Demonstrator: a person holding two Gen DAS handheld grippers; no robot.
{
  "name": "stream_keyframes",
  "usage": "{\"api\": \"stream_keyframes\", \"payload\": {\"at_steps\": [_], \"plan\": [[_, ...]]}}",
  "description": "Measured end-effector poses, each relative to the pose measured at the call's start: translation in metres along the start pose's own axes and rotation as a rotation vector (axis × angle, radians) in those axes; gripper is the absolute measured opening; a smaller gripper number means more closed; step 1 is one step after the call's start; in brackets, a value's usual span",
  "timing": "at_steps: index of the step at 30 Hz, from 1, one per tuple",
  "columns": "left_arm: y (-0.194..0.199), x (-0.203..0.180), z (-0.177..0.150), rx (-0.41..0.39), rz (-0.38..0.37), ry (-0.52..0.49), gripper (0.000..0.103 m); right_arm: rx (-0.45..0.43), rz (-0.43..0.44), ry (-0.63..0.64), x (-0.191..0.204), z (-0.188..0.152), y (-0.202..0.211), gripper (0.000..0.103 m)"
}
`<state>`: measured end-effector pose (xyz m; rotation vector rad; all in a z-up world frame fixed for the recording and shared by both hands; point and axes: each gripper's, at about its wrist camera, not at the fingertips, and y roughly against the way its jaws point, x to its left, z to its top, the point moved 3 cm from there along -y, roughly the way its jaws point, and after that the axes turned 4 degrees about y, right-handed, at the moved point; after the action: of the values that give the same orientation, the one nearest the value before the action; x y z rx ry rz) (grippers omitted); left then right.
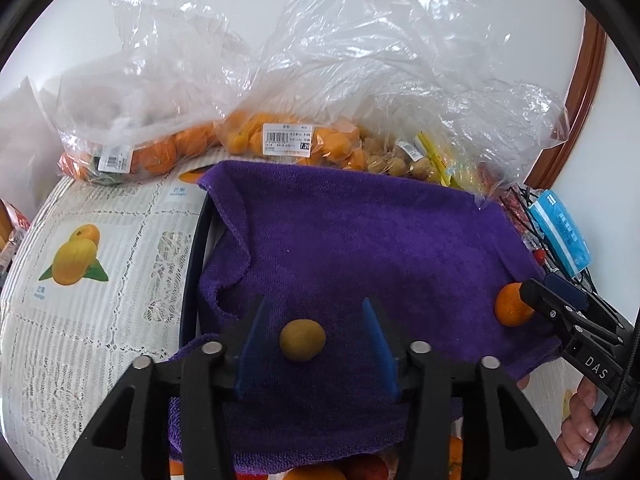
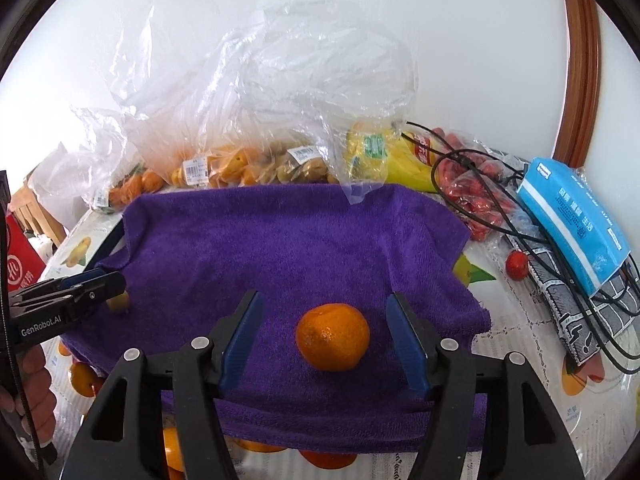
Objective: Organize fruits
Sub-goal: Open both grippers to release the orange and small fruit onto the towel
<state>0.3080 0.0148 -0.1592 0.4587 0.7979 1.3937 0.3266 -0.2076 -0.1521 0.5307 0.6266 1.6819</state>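
Observation:
A purple towel (image 1: 360, 232) (image 2: 280, 240) covers a black tray (image 1: 196, 264) on the table. A small yellow-green round fruit (image 1: 302, 339) lies on the towel between the blue pads of my left gripper (image 1: 314, 302), with a gap on each side; the jaws are open. A mandarin orange (image 2: 332, 336) rests on the towel between the pads of my right gripper (image 2: 323, 296), also untouched and open. In each wrist view the other gripper shows at the edge: the right gripper (image 1: 528, 292) by the orange (image 1: 514, 304), the left gripper (image 2: 116, 284) over the small fruit (image 2: 120, 302).
Clear plastic bags of oranges (image 1: 280, 140) and small yellow fruits (image 2: 300, 164) stand behind the towel. At the right lie a blue tissue pack (image 2: 572, 220), black cables (image 2: 480, 184), red packets and a small red fruit (image 2: 517, 265). A fruit-printed lace tablecloth (image 1: 100, 280) covers the table.

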Motion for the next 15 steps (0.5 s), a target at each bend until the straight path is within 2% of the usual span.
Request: {"api": "stream_keyframes", "payload": {"at_steps": [6,15], "plan": [[0.015,-0.005,0.004,-0.039,0.012,-0.011,0.053,-0.033,0.044,-0.013,0.009,0.004,0.012,0.065],[0.044,0.0,-0.008,-0.065,0.027,-0.011,0.053,-0.058,-0.032,-0.003,0.022,-0.006,0.053,0.065]]}}
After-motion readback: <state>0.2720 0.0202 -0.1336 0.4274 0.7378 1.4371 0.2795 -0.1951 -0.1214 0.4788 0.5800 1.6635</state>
